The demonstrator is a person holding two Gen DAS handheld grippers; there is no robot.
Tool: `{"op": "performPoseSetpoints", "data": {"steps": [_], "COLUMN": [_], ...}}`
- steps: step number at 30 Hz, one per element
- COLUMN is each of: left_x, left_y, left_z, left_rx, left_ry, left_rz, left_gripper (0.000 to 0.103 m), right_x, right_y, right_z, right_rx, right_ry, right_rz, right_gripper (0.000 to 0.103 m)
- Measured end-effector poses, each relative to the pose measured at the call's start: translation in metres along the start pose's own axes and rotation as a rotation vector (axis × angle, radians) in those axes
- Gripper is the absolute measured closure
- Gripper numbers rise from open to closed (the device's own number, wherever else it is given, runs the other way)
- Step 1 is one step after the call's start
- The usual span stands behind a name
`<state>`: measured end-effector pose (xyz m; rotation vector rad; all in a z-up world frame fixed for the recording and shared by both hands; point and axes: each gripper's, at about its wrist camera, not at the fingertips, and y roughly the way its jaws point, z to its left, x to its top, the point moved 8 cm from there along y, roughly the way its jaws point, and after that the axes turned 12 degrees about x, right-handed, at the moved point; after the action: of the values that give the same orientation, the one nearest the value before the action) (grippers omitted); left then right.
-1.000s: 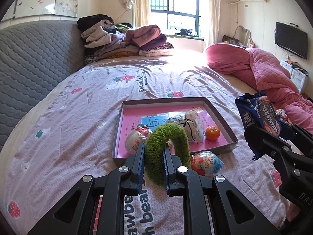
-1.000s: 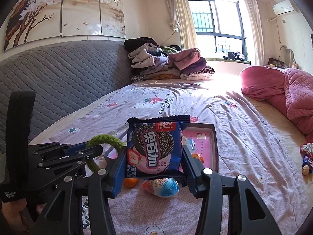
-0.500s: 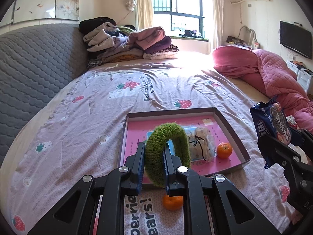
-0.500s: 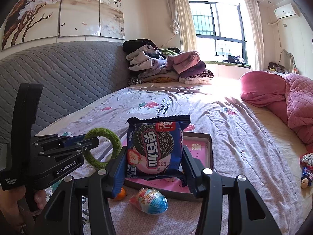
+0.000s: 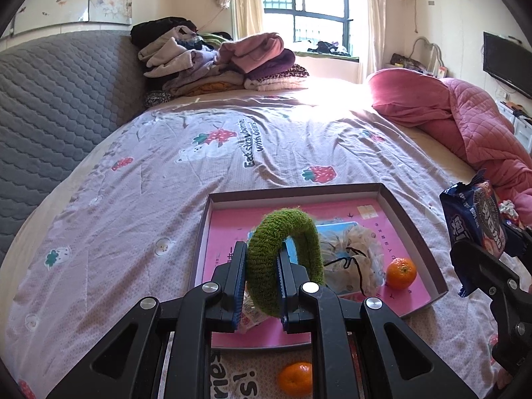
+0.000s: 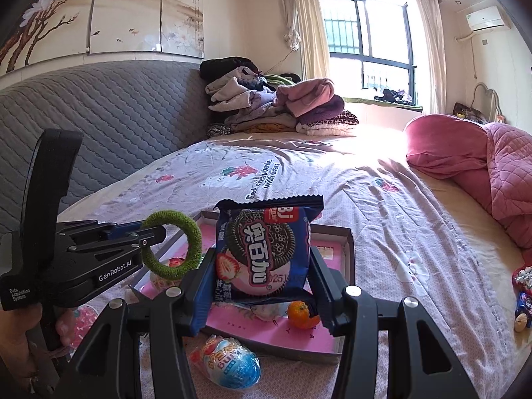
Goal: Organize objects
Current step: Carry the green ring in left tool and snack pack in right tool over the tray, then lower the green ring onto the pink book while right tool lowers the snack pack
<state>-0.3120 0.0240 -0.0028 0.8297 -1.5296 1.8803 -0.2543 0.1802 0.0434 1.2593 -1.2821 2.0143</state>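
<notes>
My left gripper (image 5: pixel 260 276) is shut on a fuzzy green ring (image 5: pixel 292 259), held upright over the near part of a pink-lined tray (image 5: pixel 382 190). The same green ring (image 6: pixel 174 244) shows at the left of the right wrist view. My right gripper (image 6: pixel 262 267) is shut on a dark blue cookie packet (image 6: pixel 266 252), raised above the tray's near right side; the cookie packet (image 5: pixel 478 219) also appears at the right edge of the left view. In the tray lie a white mesh pouch (image 5: pixel 352 249), an orange (image 5: pixel 400 272) and a small wrapped item, partly hidden by the fingers.
A second orange (image 5: pixel 296 379) and a blue-and-red wrapped egg (image 6: pixel 229 362) lie on the bedsheet in front of the tray. Folded clothes (image 5: pixel 216 63) are stacked at the far end, a pink quilt (image 5: pixel 459 133) along the right. Small toys (image 6: pixel 522 299) sit at the right edge.
Both grippers have moved forward over the tray with their loads still held. The tray now looks closer and lower in both views; the wrapped egg has dropped out of the left view.
</notes>
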Motion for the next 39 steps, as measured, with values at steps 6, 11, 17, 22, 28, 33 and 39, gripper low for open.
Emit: {"op": "performPoseSetpoints", "data": {"steps": [6, 11, 17, 22, 28, 33, 39], "left_x": [0.001, -0.001, -0.011, -0.017, -0.021, -0.026, -0.029], "left_y": [0.021, 0.041, 0.064, 0.073, 0.082, 0.087, 0.088], "left_z": [-0.008, -0.016, -0.021, -0.024, -0.027, -0.027, -0.026], "left_rx": [-0.007, -0.015, -0.016, -0.018, -0.021, -0.017, -0.011], "left_ry": [0.001, 0.001, 0.006, 0.012, 0.018, 0.025, 0.034], "left_rz": [0.021, 0.052, 0.095, 0.112, 0.128, 0.143, 0.146], "left_gripper": [0.086, 0.086, 0.086, 0.086, 0.086, 0.086, 0.086], "right_x": [-0.004, -0.014, -0.034, -0.050, -0.065, -0.069, -0.074], "right_y": [0.016, 0.035, 0.060, 0.077, 0.090, 0.096, 0.103], "right_z": [-0.005, -0.010, -0.012, -0.012, -0.022, -0.022, -0.012], "right_rx": [-0.002, -0.001, 0.007, 0.019, 0.031, 0.030, 0.019], "right_ry": [-0.005, -0.006, -0.010, -0.004, 0.044, 0.036, -0.025], "right_rz": [0.023, 0.066, 0.132, 0.182, 0.232, 0.244, 0.267], "right_gripper": [0.051, 0.051, 0.051, 0.051, 0.051, 0.051, 0.051]}}
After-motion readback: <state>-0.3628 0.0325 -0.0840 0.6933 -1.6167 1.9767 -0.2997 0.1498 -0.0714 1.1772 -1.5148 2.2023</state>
